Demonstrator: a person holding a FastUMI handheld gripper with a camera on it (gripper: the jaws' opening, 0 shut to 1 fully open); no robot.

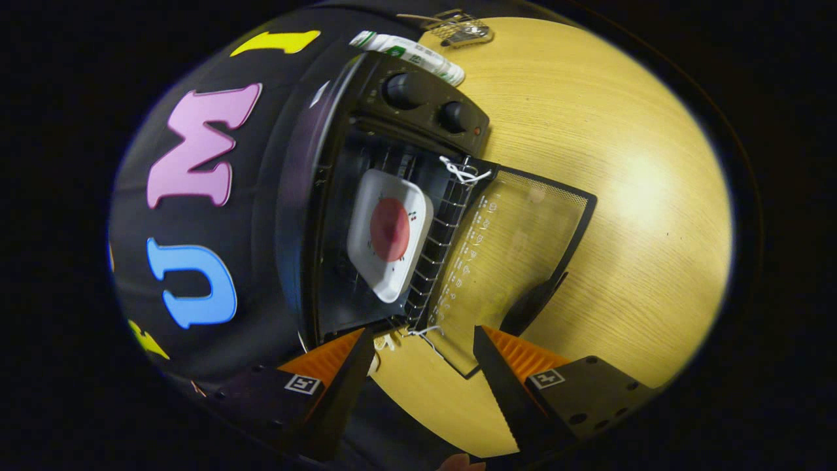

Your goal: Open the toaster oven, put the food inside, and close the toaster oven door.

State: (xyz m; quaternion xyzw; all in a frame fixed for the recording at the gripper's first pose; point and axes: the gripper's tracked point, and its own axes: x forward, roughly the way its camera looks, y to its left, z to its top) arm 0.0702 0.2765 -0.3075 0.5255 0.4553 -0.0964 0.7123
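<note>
A black toaster oven (pixel 418 104) with two knobs stands on the wooden table (pixel 628 163), seen rolled on its side in my tilted view. Its glass door (pixel 516 261) hangs fully open, flat over the table, with a dark handle (pixel 533 304) at its free edge. Inside, on the wire rack (pixel 435 261), rests a white square plate (pixel 366 261) carrying a round red piece of food (pixel 390 229). My gripper (pixel 425 350) is open, with nothing between its fingers. It hovers just short of the door's near corner, and the oven's mouth lies beyond the fingers.
White string ties (pixel 464 171) sit at the door hinges. Behind the oven lie a white and green package (pixel 409 52) and a small wire basket (pixel 461 29). Bare tabletop stretches beyond the door handle.
</note>
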